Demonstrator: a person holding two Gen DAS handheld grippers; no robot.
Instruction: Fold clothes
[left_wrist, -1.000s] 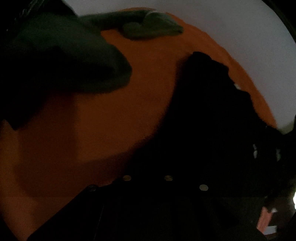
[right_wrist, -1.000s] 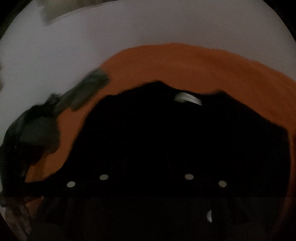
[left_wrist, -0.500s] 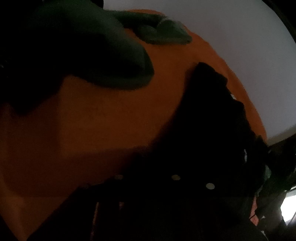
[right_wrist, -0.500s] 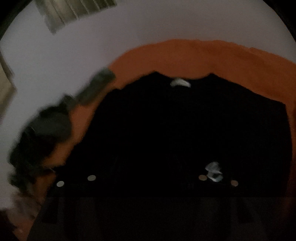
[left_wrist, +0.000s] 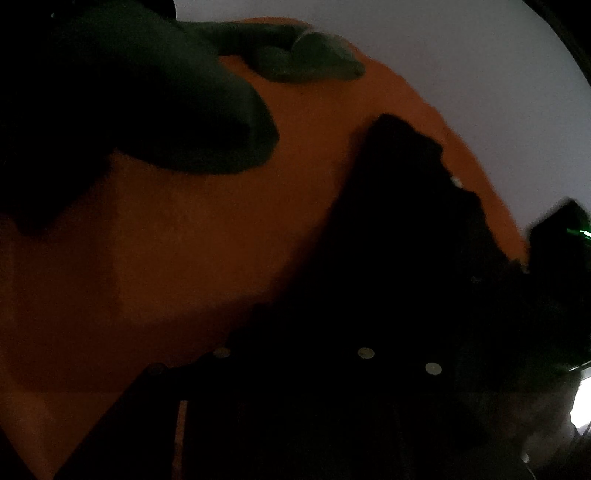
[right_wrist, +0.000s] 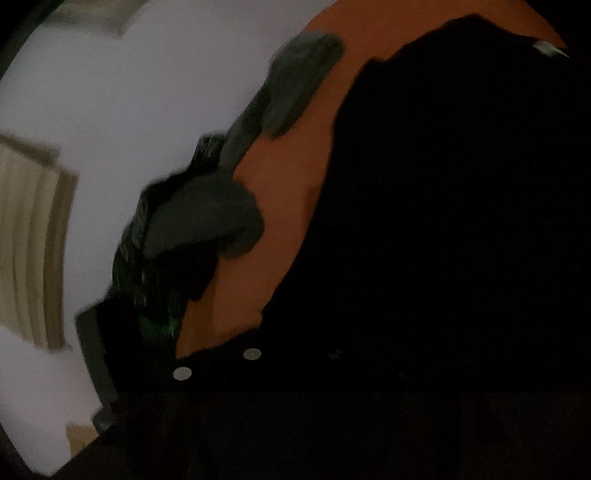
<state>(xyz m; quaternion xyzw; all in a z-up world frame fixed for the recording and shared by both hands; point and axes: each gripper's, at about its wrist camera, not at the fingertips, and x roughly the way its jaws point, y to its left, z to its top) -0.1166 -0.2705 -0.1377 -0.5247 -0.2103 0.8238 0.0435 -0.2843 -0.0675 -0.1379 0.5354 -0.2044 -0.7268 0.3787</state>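
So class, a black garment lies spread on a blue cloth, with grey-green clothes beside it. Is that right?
Not quite: the cloth is orange, not blue. Both wrist views show it. The black garment does lie on it, with the grey-green clothes beside it.

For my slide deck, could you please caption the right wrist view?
Dim, blurred view: black garment spread on an orange surface, grey-green clothes piled at its left edge.

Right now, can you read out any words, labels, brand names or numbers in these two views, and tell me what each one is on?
No text can be read in either view.
The pale neck tag on the black garment: too small and blurred to read.
The green glints on the dark device by the orange cloth: no letters can be made out.
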